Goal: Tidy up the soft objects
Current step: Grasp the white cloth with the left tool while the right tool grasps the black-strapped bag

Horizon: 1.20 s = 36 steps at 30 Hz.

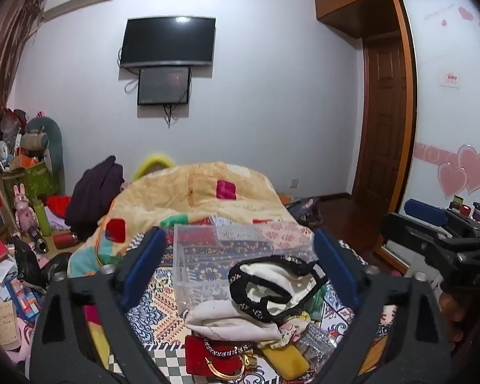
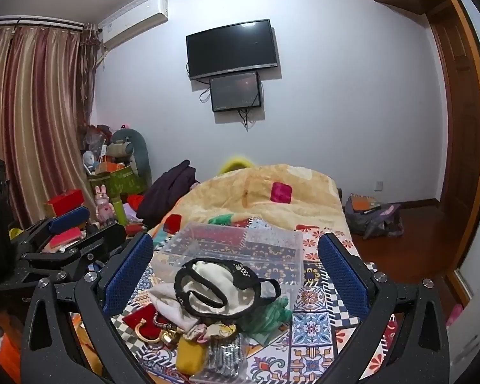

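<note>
A heap of soft items lies on the patterned bedspread [image 2: 313, 323], near the bed's front edge. On top sits a cream cloth with black trim [image 2: 220, 284], its black loops draped over the near wall of a clear plastic box [image 2: 240, 249] that stands just behind the heap. Under it a white cloth [image 1: 230, 320] slumps forward onto a red pouch [image 1: 208, 358] with a gold ring handle. A yellow pouch [image 2: 188, 355] and a silver mesh bag [image 2: 224, 352] lie nearest the front, with a green fabric [image 2: 265, 316] tucked at the right side of the heap.

The left gripper [image 1: 240, 256] hovers in front of the heap, jaws spread wide, holding nothing. The right gripper [image 2: 236, 265] is likewise wide open and empty, just to the left gripper's right.

Bare bedspread shows to the right of the heap up to the bed's right edge. Behind the box, a bunched yellow quilt [image 2: 272, 198] fills the far half of the bed.
</note>
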Each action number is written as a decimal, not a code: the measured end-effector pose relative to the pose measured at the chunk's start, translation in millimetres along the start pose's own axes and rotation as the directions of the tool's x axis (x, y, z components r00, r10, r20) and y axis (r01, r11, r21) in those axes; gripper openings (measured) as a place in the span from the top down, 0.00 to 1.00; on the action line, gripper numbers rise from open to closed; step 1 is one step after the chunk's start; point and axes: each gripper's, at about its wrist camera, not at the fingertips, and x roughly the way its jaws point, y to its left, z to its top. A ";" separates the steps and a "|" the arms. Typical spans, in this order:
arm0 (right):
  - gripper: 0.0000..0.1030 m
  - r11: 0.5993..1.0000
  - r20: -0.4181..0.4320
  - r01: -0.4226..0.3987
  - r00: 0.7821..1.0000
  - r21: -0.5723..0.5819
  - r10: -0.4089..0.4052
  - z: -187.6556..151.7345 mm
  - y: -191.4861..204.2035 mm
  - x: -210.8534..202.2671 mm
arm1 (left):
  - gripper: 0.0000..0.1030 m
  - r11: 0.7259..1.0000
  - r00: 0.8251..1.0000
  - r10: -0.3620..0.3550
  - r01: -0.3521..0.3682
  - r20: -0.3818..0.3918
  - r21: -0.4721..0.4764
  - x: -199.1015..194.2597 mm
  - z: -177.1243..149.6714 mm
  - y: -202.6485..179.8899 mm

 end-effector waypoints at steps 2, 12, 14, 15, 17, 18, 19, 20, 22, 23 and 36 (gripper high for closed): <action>0.15 1.000 -0.025 0.002 1.000 0.015 -0.001 -2.4 -5.6 6.3 | 0.17 1.000 1.000 0.002 -0.002 -0.023 -0.014 6.7 -2.4 4.4; 0.39 0.996 -0.164 0.002 0.986 0.085 0.012 -27.0 -31.7 39.0 | 0.31 0.999 0.991 0.033 -0.038 -0.131 -0.032 40.9 -22.3 27.8; 0.39 0.996 -0.194 0.005 0.981 0.085 0.012 -33.2 -33.2 45.7 | 0.32 0.998 0.986 0.040 -0.046 -0.160 -0.030 51.2 -29.4 34.5; 0.39 0.996 -0.210 0.005 0.978 0.086 0.013 -35.6 -35.3 49.4 | 0.33 0.999 0.983 0.043 -0.048 -0.177 -0.025 54.0 -32.2 36.9; 0.39 0.996 -0.237 0.009 0.971 0.084 0.011 -39.9 -35.5 55.9 | 0.33 0.998 0.977 0.048 -0.053 -0.208 -0.017 61.7 -40.6 41.6; 0.39 0.997 -0.251 0.009 0.968 0.081 0.011 -42.4 -35.6 59.0 | 0.34 0.998 0.975 0.052 -0.056 -0.215 -0.009 64.7 -44.4 43.7; 0.39 0.997 -0.265 0.008 0.964 0.081 0.014 -45.0 -35.7 62.7 | 0.35 0.999 0.973 0.050 -0.053 -0.227 -0.007 69.5 -49.2 47.1; 0.39 0.997 -0.279 0.006 0.960 0.081 0.017 -46.8 -36.1 66.7 | 0.39 0.999 0.968 0.053 -0.054 -0.244 0.003 70.8 -52.9 49.5; 0.39 0.996 -0.305 0.003 0.952 0.085 0.023 -51.8 -36.0 72.7 | 0.42 0.999 0.956 0.051 -0.053 -0.290 0.000 78.4 -60.5 57.1; 0.39 0.996 -0.315 0.002 0.949 0.087 0.026 -53.5 -36.2 76.4 | 0.45 0.999 0.951 0.048 -0.051 -0.306 -0.001 80.0 -62.4 60.5; 0.62 0.994 -0.402 -0.038 0.913 0.100 0.075 -69.0 -24.8 113.7 | 0.59 0.993 0.901 -0.082 0.039 -0.427 -0.107 108.9 -92.5 62.7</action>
